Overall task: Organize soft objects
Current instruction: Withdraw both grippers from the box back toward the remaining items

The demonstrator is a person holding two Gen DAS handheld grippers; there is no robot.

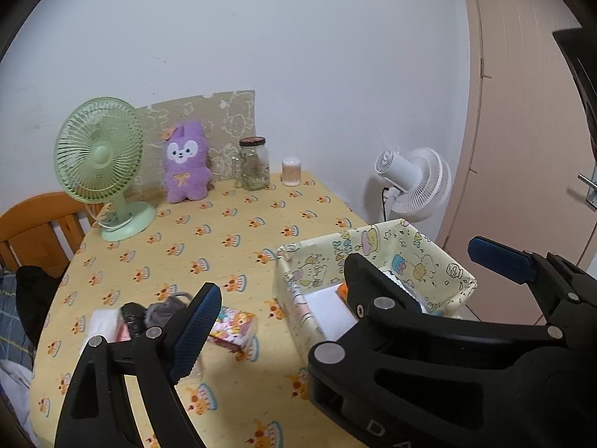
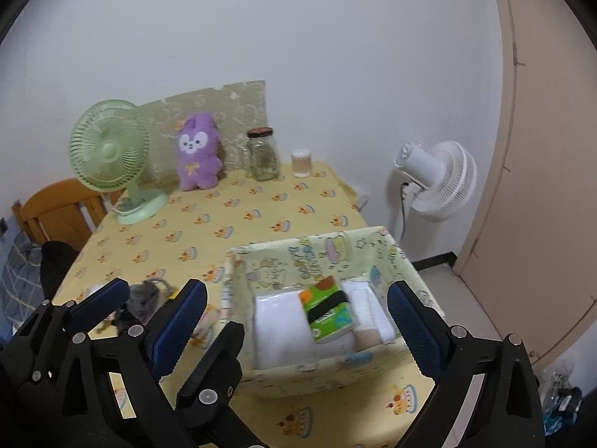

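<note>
Both hand-held grippers, left and right, are hanging released, gripping nothing. The green tissue packet is lying inside the yellow cartoon-printed fabric box on the tabletop.

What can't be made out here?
- Pile of soft items beside the storage box: blurred in both views, partly hidden by the left tool's fingers.
- Box contents: hidden in the left wrist view by the tool's finger.
- Green packet's print: too small.

Clothed table, green fan, plush, jar, box
</note>
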